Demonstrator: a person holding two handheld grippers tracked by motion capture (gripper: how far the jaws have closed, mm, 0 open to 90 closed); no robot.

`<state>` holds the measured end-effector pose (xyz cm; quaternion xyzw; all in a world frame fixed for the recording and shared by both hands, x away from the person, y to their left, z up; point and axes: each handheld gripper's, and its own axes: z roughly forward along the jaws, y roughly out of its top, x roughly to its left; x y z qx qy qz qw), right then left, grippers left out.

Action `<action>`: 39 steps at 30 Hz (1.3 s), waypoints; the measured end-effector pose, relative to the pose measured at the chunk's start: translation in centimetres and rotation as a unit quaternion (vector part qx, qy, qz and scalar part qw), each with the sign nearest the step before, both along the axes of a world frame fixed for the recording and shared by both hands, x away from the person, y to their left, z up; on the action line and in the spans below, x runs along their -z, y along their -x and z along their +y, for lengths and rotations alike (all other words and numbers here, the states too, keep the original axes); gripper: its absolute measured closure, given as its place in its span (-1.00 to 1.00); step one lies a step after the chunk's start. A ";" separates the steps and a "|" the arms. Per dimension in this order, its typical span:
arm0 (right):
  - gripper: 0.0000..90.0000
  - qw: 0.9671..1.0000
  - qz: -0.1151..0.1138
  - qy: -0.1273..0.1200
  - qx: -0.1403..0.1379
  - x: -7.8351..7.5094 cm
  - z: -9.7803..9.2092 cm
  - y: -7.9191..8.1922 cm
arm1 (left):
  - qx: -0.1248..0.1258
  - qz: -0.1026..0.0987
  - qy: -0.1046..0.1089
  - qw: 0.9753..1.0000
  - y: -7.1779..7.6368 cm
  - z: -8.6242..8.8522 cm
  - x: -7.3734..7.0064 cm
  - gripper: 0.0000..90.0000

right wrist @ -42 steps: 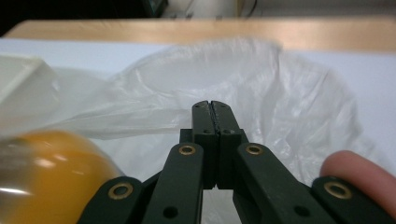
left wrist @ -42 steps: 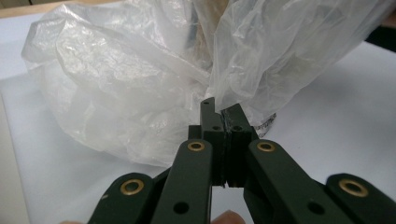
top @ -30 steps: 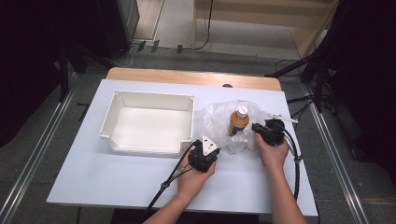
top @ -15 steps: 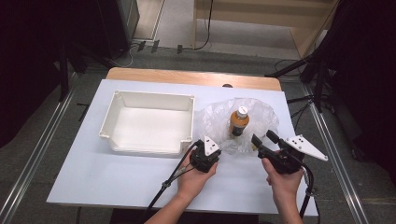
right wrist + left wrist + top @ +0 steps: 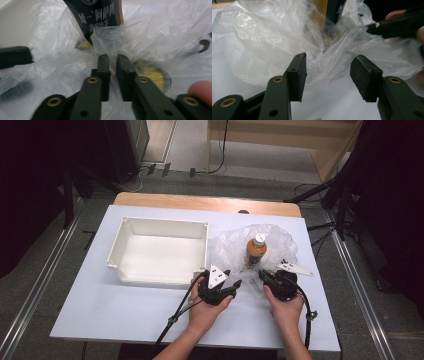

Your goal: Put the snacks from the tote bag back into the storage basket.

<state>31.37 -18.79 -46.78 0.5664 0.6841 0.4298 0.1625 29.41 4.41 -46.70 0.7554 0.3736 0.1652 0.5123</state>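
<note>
- From the high view, a crinkled clear plastic bag (image 5: 252, 247) lies on the white surface (image 5: 100, 305), just to the right of a shallow white rectangular plastic tray (image 5: 160, 251).
- An upright orange drink bottle with a white cap (image 5: 255, 251) stands in the middle of the bag, wrapped about by the film.
- The left gripper (image 5: 231, 286) sits at the bag's near edge, just in front of the tray's near right corner, with its fingers spread apart.
- The right gripper (image 5: 264, 277) is at the bag's near edge too, just right of the left one and right in front of the bottle.

- In the left gripper view, the left gripper (image 5: 328, 68) has its two black fingers (image 5: 298, 72) wide open, with a fold of the bag (image 5: 274, 40) lying between and beyond them, not pinched.
- The bottle (image 5: 329, 13) rises behind the film, blurred, and the other gripper's dark tip (image 5: 394, 25) comes in from the right.

- In the right gripper view, the right gripper (image 5: 113, 58) has its fingers (image 5: 103, 67) closed on a thin pleat of the bag (image 5: 160, 32).
- The bottle's dark label (image 5: 97, 15) stands just behind the pinched fold.
</note>
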 end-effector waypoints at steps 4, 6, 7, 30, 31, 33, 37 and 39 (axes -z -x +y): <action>1.00 1.000 0.011 0.002 -0.011 0.4 1.2 -0.6 | -0.017 -0.003 0.025 1.000 -0.1 0.0 -0.7 -0.03; 1.00 1.000 0.024 0.006 -0.016 0.8 1.8 -0.9 | -0.022 0.001 0.035 0.999 -0.4 -0.4 -1.1 -0.07; 1.00 0.999 0.030 0.011 -0.019 1.1 1.9 -1.0 | -0.019 0.001 0.037 0.999 -0.6 -0.6 -1.3 -0.08; 0.93 0.997 -0.035 0.050 0.054 -1.1 -1.2 -1.9 | -0.080 0.066 -0.095 0.990 -2.2 -2.5 0.9 0.84; 1.00 0.995 -0.022 0.075 0.057 -0.3 -1.4 -2.5 | -0.078 0.074 -0.086 0.991 -2.3 -2.3 0.9 0.84; 1.00 0.994 0.011 0.085 0.068 0.8 -1.9 -3.3 | -0.080 0.078 -0.083 0.990 -2.3 -1.7 0.9 0.86; 1.00 0.992 0.037 0.085 0.085 1.5 -3.0 -3.9 | -0.072 0.061 -0.100 0.990 -1.9 -1.2 0.9 1.00; 1.00 0.992 0.040 0.083 0.089 1.5 -3.4 -3.8 | -0.073 0.064 -0.095 0.991 -1.8 -1.0 0.9 1.00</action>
